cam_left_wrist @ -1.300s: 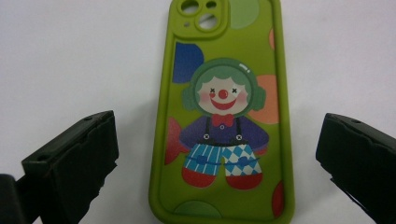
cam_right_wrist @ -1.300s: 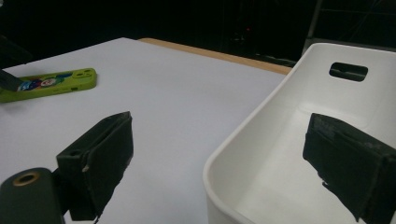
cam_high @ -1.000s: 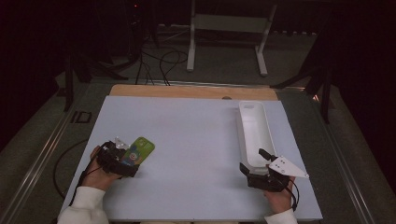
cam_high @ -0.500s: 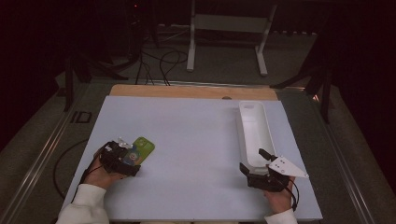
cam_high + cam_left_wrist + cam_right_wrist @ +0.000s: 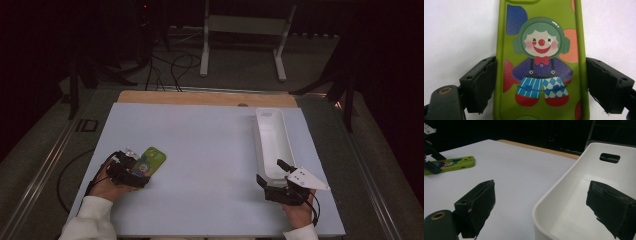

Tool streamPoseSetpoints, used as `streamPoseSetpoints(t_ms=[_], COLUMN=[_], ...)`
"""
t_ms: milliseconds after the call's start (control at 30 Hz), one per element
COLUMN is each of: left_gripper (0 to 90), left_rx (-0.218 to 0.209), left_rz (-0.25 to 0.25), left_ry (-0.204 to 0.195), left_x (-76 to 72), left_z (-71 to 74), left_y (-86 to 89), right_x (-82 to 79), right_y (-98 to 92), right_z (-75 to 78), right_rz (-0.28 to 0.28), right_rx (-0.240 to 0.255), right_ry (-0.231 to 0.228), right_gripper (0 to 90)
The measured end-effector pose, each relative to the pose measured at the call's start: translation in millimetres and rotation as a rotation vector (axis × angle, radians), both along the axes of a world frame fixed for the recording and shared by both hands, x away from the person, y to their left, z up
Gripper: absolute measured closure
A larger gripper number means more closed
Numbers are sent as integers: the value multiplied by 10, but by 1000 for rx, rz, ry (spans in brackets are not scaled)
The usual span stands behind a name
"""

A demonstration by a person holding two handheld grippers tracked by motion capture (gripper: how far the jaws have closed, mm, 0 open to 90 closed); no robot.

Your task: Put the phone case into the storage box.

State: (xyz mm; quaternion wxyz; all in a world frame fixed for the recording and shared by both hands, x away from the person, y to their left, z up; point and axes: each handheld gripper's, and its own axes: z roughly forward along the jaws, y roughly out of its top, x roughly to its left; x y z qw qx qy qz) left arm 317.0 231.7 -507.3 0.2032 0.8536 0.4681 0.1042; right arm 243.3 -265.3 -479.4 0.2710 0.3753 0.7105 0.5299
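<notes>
My left gripper [image 5: 134, 169] sits at the near left of the white table [image 5: 200, 150], its jaws spread on either side of the green phone case [image 5: 541, 60], which lies flat between them with its clown print up; I cannot tell whether the pads touch its edges. My right gripper [image 5: 280, 182] rests released at the near end of the long white tray [image 5: 272, 140], one jaw over the tray's inside and the other over the table beside its wall.

A flat green rubbery phone case [image 5: 541, 62] printed with a clown in a green wig, red bow tie and blue checked trousers lies face-up on the white tabletop [image 5: 210, 150] near its left front, clear of the long white plastic tray [image 5: 272, 142] standing at the right.
</notes>
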Motion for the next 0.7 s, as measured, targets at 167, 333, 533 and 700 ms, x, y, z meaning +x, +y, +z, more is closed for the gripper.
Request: streamPoseSetpoints(t_ms=[167, 333, 533, 700], left_gripper=[147, 156, 161, 162], left_rx=[-2, 1, -4, -22], left_rz=[-7, -8, 2, 25], left_ry=[-4, -10, -28, -60], left_x=[-1, -8, -33, -54], left_z=[-3, 1, 2, 0], left_y=[5, 4, 4, 18], right_x=[0, 0, 3, 3], right_y=[2, -2, -11, -8], right_z=[1, 2, 2, 1], right_rz=[-1, -3, -7, -7], right_rx=[0, 0, 1, 1], right_ry=[0, -1, -1, -1], right_gripper=[85, 85, 85, 85])
